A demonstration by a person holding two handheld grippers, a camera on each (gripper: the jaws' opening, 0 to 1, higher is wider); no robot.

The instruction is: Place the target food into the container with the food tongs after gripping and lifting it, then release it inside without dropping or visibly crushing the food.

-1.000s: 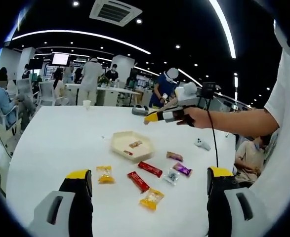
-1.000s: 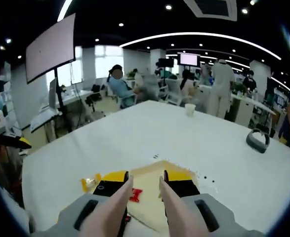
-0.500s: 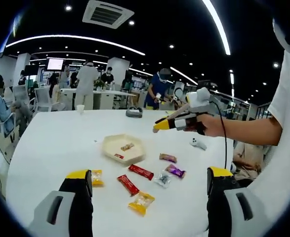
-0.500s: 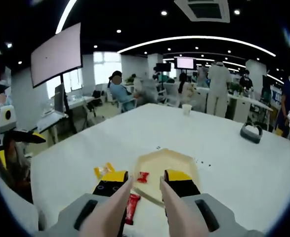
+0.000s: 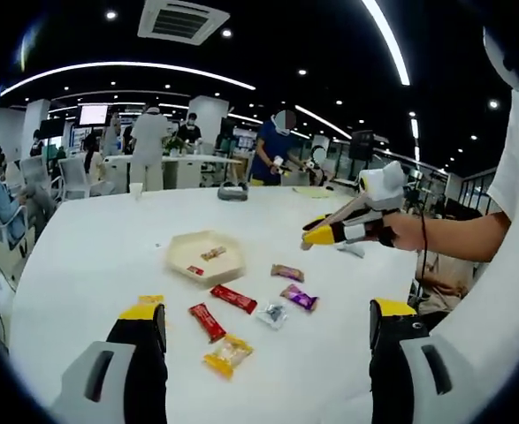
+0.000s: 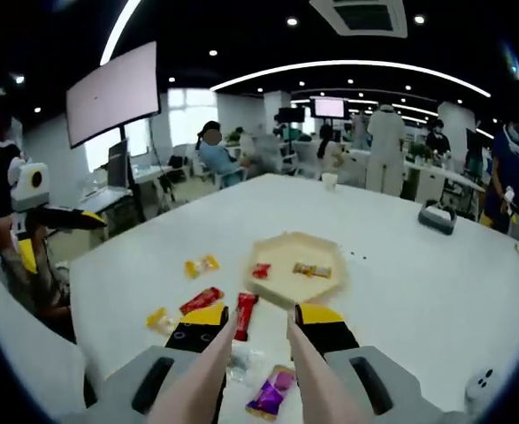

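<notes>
Now the right gripper hangs over the white table, holding beige food tongs between its jaws; the tong arms stand a narrow gap apart with nothing between their tips. Just beyond those tips sits the hexagonal beige tray, with a small red sweet and an orange-wrapped one lying inside. A long red bar lies just ahead of the tongs, touching nothing, and a purple packet sits between the tong arms, lower down. In the left gripper view, the left gripper has its jaws wide apart and empty, well above the table. The right gripper shows there too, off to the tray's right. A yellow packet lies nearest.
</notes>
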